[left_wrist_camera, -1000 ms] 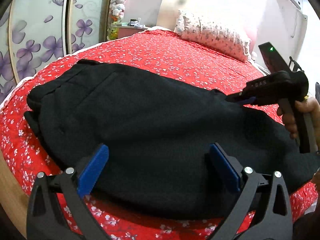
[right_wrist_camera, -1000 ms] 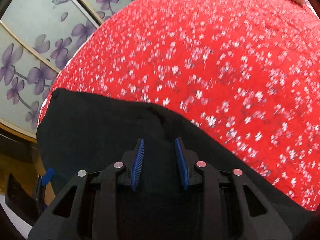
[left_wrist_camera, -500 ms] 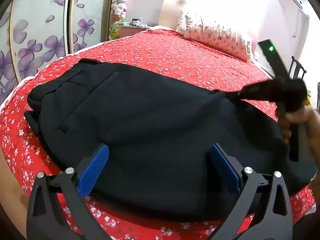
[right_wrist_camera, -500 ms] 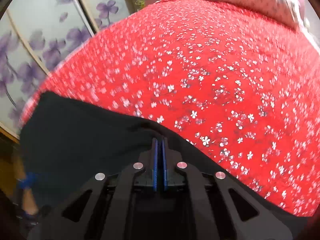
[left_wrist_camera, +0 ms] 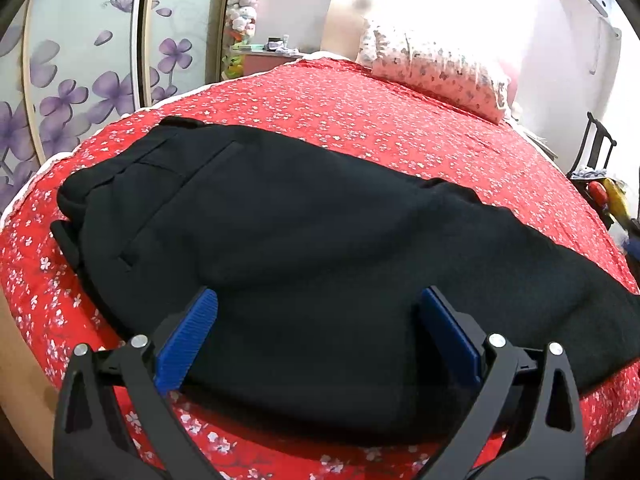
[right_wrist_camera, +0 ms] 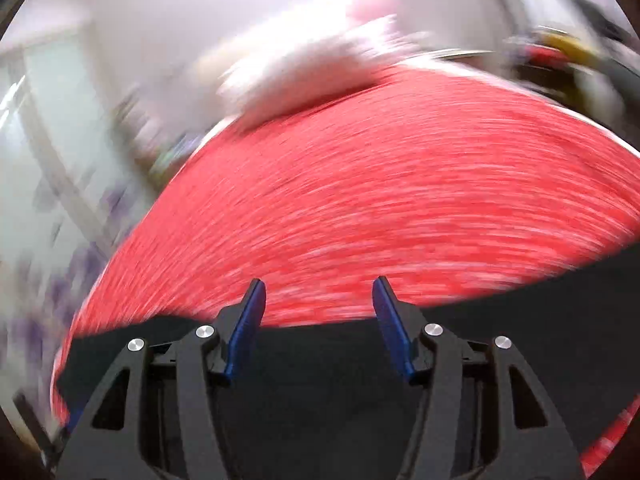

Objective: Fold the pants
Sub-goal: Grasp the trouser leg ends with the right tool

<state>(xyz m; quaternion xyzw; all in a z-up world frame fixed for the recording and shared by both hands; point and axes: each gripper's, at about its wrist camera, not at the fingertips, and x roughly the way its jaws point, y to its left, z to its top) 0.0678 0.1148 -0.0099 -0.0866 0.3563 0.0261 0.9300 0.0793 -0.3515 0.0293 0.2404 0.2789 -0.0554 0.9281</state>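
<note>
Now that the right gripper (right_wrist_camera: 318, 320) has let go and swung off, jaws opening on nothing, black pants (left_wrist_camera: 304, 256) lie lengthwise-folded along the bed's (left_wrist_camera: 420, 132) near edge; left gripper (left_wrist_camera: 316, 340) wide open, empty; crosswise fold outstanding.

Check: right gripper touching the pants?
Cannot tell. Right wrist view shows the right gripper opening, nothing between its pads, above the pants; blur hides any gap.

Matt black cloth pants (left_wrist_camera: 304, 240)
</note>
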